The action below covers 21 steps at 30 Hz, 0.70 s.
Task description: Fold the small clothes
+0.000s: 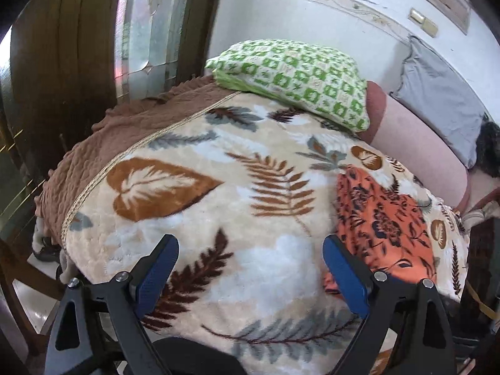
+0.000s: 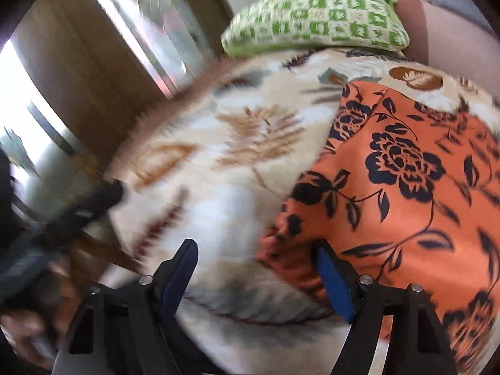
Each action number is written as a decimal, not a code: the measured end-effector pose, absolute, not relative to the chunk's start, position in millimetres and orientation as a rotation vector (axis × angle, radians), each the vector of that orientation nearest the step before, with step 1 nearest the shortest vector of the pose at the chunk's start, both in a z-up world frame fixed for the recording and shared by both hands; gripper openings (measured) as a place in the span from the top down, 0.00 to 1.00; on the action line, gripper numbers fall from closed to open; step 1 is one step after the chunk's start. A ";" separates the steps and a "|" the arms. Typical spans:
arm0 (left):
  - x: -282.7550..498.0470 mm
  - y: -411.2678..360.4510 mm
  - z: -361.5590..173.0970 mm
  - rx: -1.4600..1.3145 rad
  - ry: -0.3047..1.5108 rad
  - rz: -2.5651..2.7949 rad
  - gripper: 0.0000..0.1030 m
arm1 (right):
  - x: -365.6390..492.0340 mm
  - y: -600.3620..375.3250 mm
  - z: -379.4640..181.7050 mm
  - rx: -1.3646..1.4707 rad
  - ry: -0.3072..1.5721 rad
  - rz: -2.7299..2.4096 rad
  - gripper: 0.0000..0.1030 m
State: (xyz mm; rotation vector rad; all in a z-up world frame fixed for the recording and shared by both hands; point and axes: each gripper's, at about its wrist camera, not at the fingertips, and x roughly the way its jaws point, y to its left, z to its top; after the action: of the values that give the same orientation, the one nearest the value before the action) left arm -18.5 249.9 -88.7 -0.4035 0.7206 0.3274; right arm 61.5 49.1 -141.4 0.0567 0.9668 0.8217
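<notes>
Garment: the orange floral garment (image 2: 406, 172) is lying on the leaf-print blanket (image 1: 193, 193) covering the bed, toward the right side and the near edge.
Its shape: you are looking at a fairly compact piece with a straight left edge and a bunched, gathered corner at its near left; whether it is doubled over already I cannot tell.
Right tongs: your right tongs (image 2: 256, 268) are standing released, jaws wide, with the gathered corner touching the inner face of the right jaw but nothing pinched.
Left tongs: your left tongs (image 1: 250, 268) are also standing released, hovering over bare blanket to the left of the garment, holding nothing.
Far end: a green checked pillow (image 1: 290, 78) is resting at the far side, well apart from the garment.
Progress: I am judging the fold as under way rather than finished, since the near corner is sitting rumpled.
Left to do: you are probably facing a smoothing of that corner, and perhaps one more fold.
</notes>
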 end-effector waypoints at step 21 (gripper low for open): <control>62.0 175.0 -92.8 -0.244 0.872 0.280 0.20 | 79.9 -211.5 -159.2 0.759 0.945 0.608 0.18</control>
State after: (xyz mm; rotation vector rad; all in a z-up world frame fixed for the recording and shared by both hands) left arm 62.0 175.0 -92.8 -0.2435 0.8720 0.2800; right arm 79.9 -211.5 -159.2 0.7588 0.9450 0.6077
